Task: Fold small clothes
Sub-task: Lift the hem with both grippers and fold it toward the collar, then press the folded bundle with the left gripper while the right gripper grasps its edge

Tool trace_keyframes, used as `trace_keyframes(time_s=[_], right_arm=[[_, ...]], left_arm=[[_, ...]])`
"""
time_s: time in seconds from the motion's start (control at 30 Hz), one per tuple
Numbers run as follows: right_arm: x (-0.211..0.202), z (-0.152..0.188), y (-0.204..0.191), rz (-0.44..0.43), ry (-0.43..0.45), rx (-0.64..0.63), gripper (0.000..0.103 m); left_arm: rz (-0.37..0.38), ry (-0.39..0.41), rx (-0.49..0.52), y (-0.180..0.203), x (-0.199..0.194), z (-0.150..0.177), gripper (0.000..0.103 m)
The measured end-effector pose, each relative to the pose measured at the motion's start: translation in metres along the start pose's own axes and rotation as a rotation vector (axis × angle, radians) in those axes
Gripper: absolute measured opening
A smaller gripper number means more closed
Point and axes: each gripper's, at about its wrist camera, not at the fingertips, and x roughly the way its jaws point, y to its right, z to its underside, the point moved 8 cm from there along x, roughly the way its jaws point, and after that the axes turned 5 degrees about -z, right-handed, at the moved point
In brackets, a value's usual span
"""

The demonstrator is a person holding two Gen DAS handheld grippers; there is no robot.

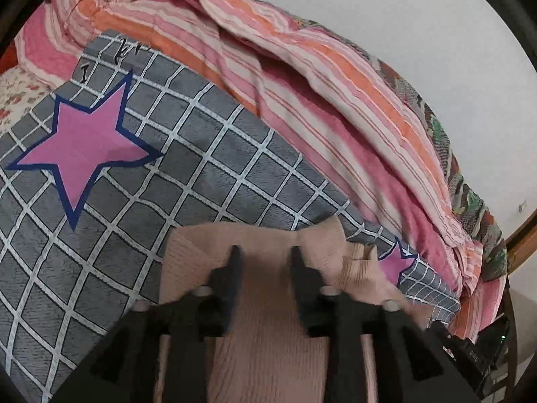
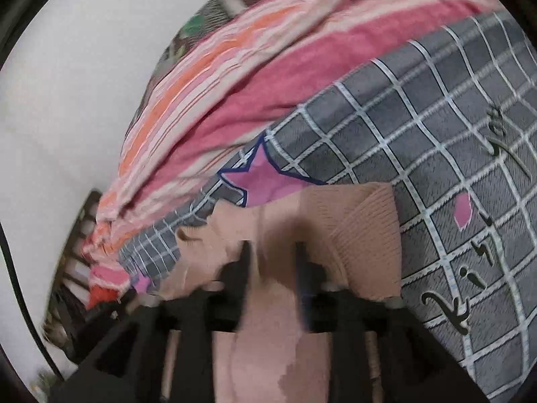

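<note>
Pink ribbed knit garment (image 1: 268,319) lies on the grey checked blanket (image 1: 167,168) of the bed, running lengthwise away between both tools' parted fingers. Left tool (image 1: 265,255) view shows a large pink star (image 1: 87,154); right tool (image 2: 273,252) view shows black lettering (image 2: 470,288).

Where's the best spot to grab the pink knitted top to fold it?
Grip the pink knitted top at its far ribbed edge, coming in low from the near side. That edge lies flat and free on the grey checked blanket, so fingers could probably slide under it.
</note>
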Motion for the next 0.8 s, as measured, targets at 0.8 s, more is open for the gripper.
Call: trace_keyframes(time_s=[0.8], right_arm=[[-0.087,0.151,0.013,0.088,-0.142,-0.151,0.057]], left_arm=[[0.061,-0.118,0.084,-0.039,-0.076,0.147,0.064]])
